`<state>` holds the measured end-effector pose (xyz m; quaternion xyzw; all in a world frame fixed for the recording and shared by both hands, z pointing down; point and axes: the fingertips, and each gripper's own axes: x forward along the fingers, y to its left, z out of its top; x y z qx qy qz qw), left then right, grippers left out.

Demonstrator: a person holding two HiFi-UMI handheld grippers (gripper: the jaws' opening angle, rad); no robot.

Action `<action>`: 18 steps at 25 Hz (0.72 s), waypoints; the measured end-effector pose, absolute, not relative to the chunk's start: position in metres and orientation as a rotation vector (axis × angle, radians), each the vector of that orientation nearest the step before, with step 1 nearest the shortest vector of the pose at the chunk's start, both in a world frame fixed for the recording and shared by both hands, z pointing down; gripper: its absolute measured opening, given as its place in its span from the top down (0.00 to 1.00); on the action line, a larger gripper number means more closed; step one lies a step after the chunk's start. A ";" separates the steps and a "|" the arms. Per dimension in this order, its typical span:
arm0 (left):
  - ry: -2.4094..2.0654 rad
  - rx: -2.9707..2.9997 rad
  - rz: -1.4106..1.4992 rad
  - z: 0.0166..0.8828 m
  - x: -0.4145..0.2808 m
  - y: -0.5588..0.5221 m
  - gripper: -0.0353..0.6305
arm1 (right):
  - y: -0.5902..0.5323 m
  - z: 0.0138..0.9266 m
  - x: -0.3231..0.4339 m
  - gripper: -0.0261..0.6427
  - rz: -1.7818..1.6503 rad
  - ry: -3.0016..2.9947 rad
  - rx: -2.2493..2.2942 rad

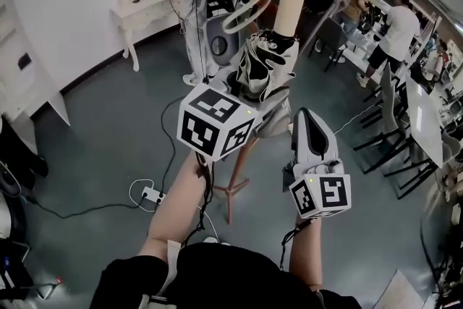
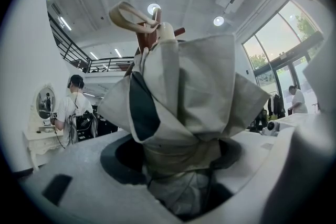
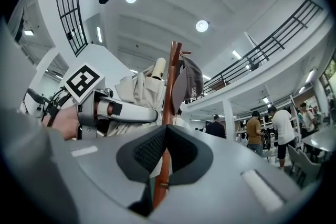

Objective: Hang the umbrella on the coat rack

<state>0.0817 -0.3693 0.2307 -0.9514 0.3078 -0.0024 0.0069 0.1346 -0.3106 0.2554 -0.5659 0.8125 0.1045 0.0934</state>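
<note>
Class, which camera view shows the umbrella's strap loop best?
The left gripper view: the strap loop stands large and clear above the umbrella, which is held in the left claw. The head view shows it smaller, beside the handle. The right gripper view shows only the umbrella, no loop.

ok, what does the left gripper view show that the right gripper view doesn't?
Left gripper view only: the strap loop at the top of the umbrella, a person at a white vanity table with an oval mirror, and tall windows.
Right gripper view only: a cap hung on the coat rack, the left tool seen from outside, shut on the umbrella, and the right tool with its jaws together, empty.
Both: the folded umbrella and the coat rack's brown pole.
</note>
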 end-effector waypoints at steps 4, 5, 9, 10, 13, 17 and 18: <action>0.983 -2.961 0.012 0.233 0.079 -0.369 0.48 | -0.306 0.268 0.140 0.94 0.299 2.416 -1.682; 0.989 -2.957 0.017 0.233 0.079 -0.368 0.48 | -0.305 0.271 0.141 0.94 0.298 2.418 -1.682; 1.018 -2.917 -0.016 0.229 0.077 -0.374 0.48 | -0.307 0.273 0.141 0.94 0.293 2.427 -1.680; 1.017 -2.914 -0.022 0.228 0.077 -0.375 0.48 | -0.308 0.272 0.141 0.94 0.293 2.428 -1.680; 1.006 -2.922 -0.015 0.229 0.078 -0.371 0.48 | -0.308 0.272 0.141 0.94 0.302 2.432 -1.678; 0.982 -2.933 -0.028 0.231 0.076 -0.367 0.48 | -0.307 0.276 0.144 0.94 0.304 2.435 -1.679; 0.967 -2.941 -0.042 0.231 0.076 -0.366 0.48 | -0.307 0.276 0.145 0.94 0.304 2.436 -1.681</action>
